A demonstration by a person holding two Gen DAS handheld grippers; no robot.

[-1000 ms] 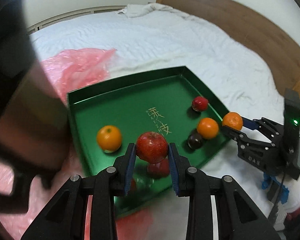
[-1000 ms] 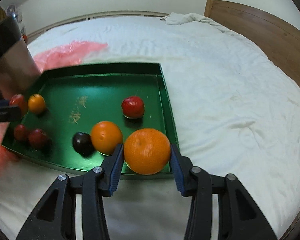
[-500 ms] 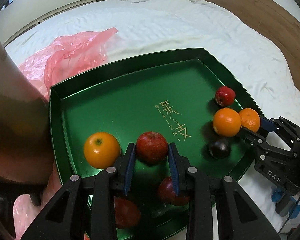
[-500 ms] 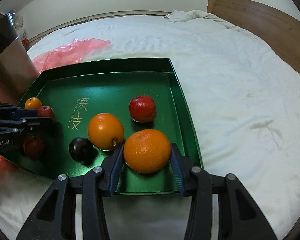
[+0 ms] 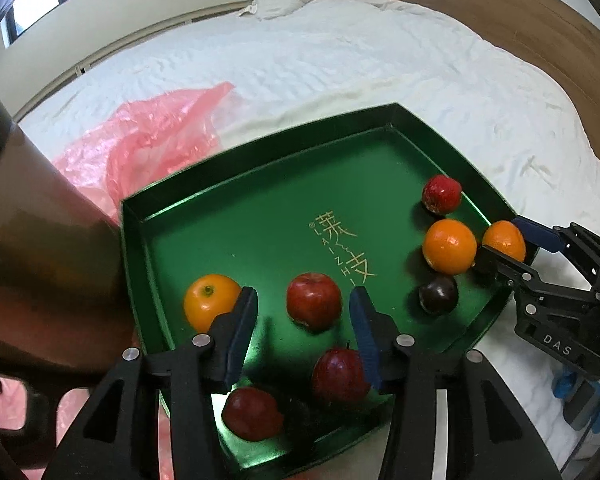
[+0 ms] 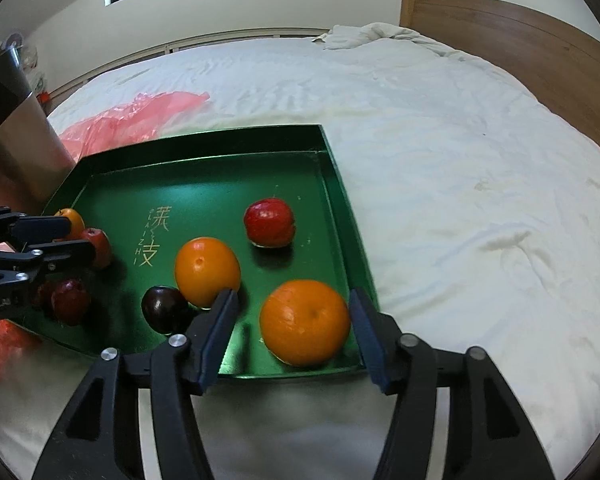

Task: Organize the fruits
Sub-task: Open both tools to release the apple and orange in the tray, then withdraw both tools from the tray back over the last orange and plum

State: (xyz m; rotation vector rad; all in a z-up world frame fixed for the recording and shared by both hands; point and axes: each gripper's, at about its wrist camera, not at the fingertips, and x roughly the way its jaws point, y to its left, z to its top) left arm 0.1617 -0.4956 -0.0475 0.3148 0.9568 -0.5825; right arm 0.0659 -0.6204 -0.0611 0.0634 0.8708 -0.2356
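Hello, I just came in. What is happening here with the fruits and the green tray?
A person with a gripper in each hand is putting fruit into a green tray on a bed. The left gripper stands open around a red apple that rests on the tray floor. The right gripper is open too, around an orange lying in the tray's near corner. Other apples, oranges and a dark plum already lie in the tray. A pink plastic bag lies beside it.

the shallow green metal tray (image 5: 260,240) is bare across its far half; round fruit crowds its near edge and right side, and a brown metal bin (image 5: 40,260) blocks the left.
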